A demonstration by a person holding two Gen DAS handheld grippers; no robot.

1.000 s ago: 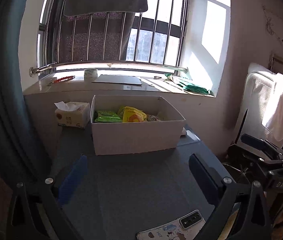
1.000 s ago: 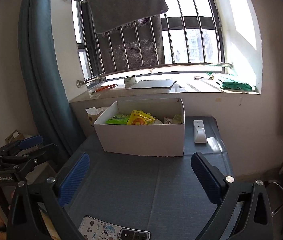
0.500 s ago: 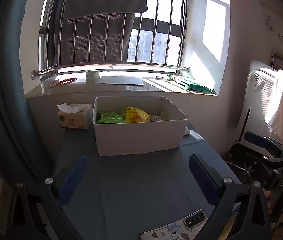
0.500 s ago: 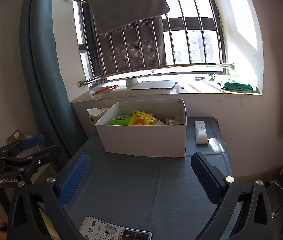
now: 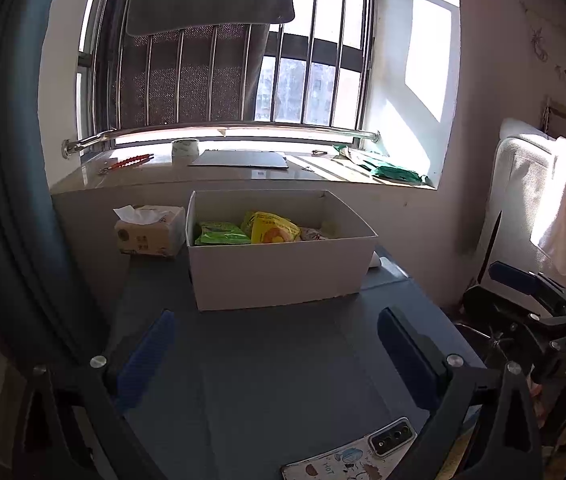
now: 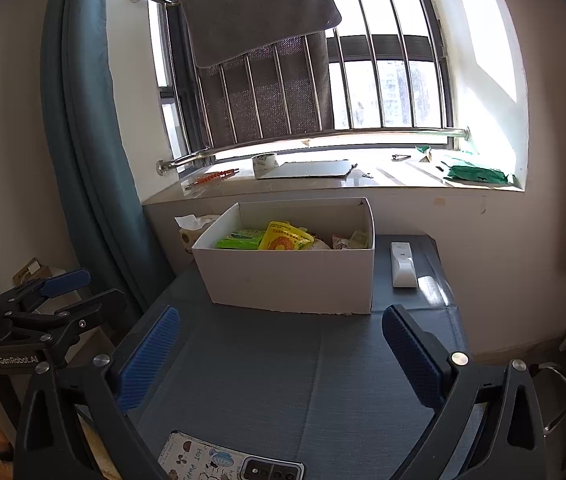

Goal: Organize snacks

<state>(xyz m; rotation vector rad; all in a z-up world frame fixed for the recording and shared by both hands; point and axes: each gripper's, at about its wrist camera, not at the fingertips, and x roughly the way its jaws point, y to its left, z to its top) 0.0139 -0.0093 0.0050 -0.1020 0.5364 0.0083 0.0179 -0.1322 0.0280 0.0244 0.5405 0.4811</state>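
A white cardboard box (image 5: 283, 276) (image 6: 291, 280) stands at the far side of a dark grey table (image 5: 275, 380) (image 6: 283, 380). Inside it lie a green snack packet (image 5: 221, 233) (image 6: 241, 239), a yellow snack packet (image 5: 273, 230) (image 6: 285, 237) and more packets toward the right. My left gripper (image 5: 273, 354) is open and empty, held back from the box above the table. My right gripper (image 6: 283, 354) is open and empty too, at a like distance. Each gripper shows at the edge of the other's view.
A tissue pack (image 5: 151, 230) sits left of the box. A white remote (image 6: 403, 264) lies right of it. A phone in a patterned case (image 5: 351, 454) (image 6: 231, 460) lies at the table's near edge. A windowsill (image 5: 243, 168) with small items runs behind; a blue curtain (image 6: 83, 140) hangs at left.
Both grippers have drifted slightly; the box sits a touch farther right in the left view. Both stay open and empty. Nothing on the table has moved.
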